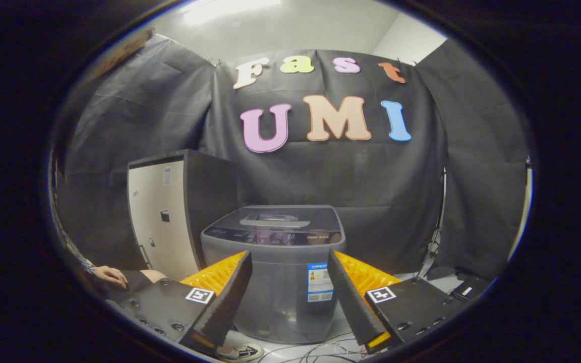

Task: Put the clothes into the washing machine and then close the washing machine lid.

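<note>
Washing machine (273, 272) is the landmark here: grey top-loader on the floor, approx centre of the booth, straight ahead of the gripper and beyond its fingertips. Looks heavy & rigid, won't shift under a nudge.

Cabinet (162, 217): tall, pale front w/ dark side, stands just left of the machine, slightly behind it.

Lid (276, 219) on top of the machine lies flat, i.e. down/closed as far as I can tell, w/ a shallow recessed handle in it. Judging: stiff panel, hinged at the rear probably, smooth so maybe slippery. Best hold = front lip or that recess; lift front edge up, push down on the front to shut. Dark control strip (275, 237) runs along the front edge of the top, so keep fingers off it.

Gripper (290, 297): fingers spread wide apart, nothing between them, not touching anything; machine's front face shows through the gap.

A hand (111, 275) rests low, left of the machine, below the cabinet. A shoe (242, 351) and loose cables (321, 350) lie on the floor at the machine's foot.

Clothes: can't spot any. Expect soft, light, floppy; pinch a bunched fold mid-garment so it doesn't trail on the rim.
</note>
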`<state>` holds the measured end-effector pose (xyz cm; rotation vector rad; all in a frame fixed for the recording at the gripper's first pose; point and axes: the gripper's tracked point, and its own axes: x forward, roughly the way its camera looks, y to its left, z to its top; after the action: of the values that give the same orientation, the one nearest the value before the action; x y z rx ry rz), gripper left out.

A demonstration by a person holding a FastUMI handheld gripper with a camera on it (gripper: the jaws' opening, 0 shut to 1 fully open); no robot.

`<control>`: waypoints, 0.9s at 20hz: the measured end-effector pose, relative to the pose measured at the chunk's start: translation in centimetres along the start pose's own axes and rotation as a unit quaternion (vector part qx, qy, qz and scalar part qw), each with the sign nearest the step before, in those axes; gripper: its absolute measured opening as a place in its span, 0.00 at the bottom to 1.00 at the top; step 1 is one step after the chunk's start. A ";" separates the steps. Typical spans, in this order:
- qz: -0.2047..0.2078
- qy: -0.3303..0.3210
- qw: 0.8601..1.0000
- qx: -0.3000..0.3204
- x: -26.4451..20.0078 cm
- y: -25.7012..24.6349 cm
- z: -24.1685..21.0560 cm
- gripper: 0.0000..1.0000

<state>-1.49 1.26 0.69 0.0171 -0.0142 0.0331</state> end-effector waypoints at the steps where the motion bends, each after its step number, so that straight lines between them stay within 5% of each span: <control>1: -0.001 -0.004 1.000 -0.003 -0.1 0.1 -0.1 0.95; 18: 0.005 -0.002 1.000 -0.003 -0.1 -0.1 0.2 0.95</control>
<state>-1.55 1.11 0.92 0.0113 -0.0192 0.0432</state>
